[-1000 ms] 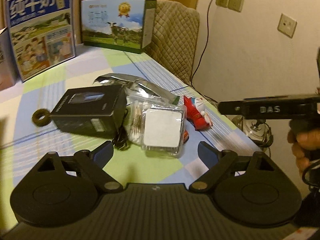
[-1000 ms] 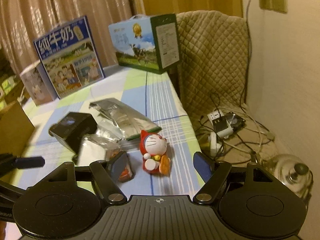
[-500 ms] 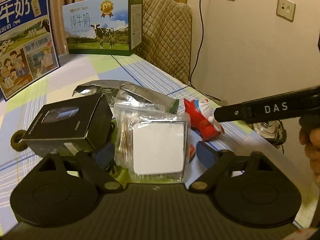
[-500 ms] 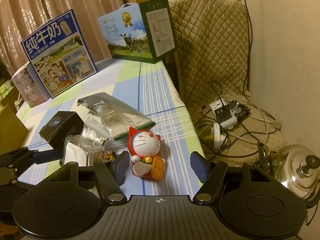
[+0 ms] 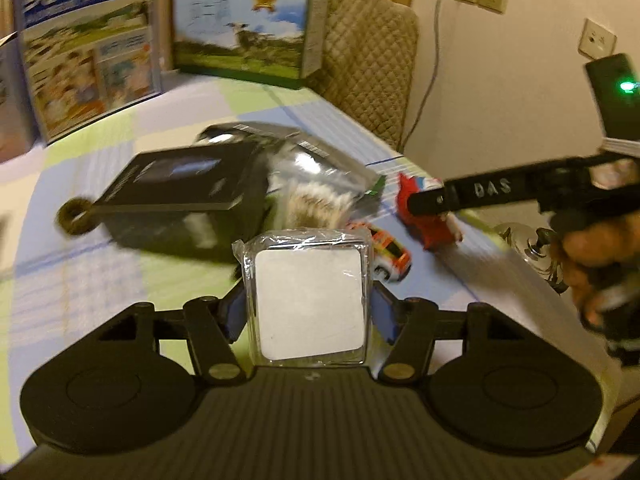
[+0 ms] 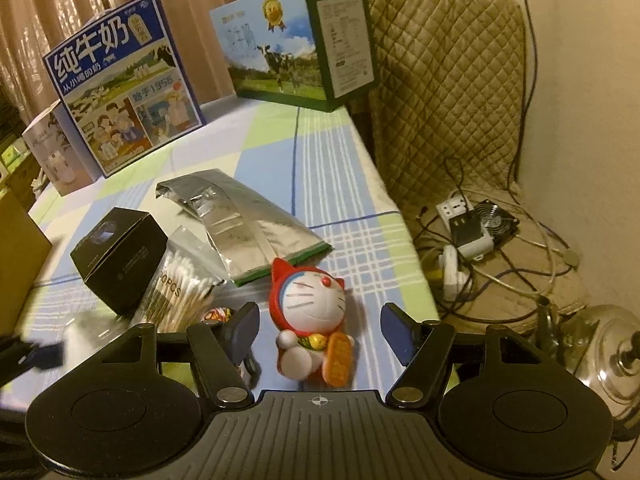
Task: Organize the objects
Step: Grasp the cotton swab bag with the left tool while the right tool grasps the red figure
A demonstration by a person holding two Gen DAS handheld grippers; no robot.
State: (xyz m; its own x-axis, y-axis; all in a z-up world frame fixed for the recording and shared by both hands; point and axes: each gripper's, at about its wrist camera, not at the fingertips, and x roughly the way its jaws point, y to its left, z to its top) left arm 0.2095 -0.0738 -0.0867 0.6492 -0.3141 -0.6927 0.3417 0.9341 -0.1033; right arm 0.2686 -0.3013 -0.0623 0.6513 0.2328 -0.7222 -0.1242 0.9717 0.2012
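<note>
Left fingers (image 5: 234,312) clamp the cotton-pad pack (image 5: 308,300) (right fingers wide apart).

Two milk cartons (image 6: 124,100), one black box (image 6: 120,256)

Cat figure (image 6: 308,316) lies before the foil pouch (image 6: 244,220) — boxed item (image 6: 120,256) left of both.

Quilted chair (image 6: 444,92) against cream wall (image 6: 580,120), curtains (image 6: 80,8) behind.
</note>
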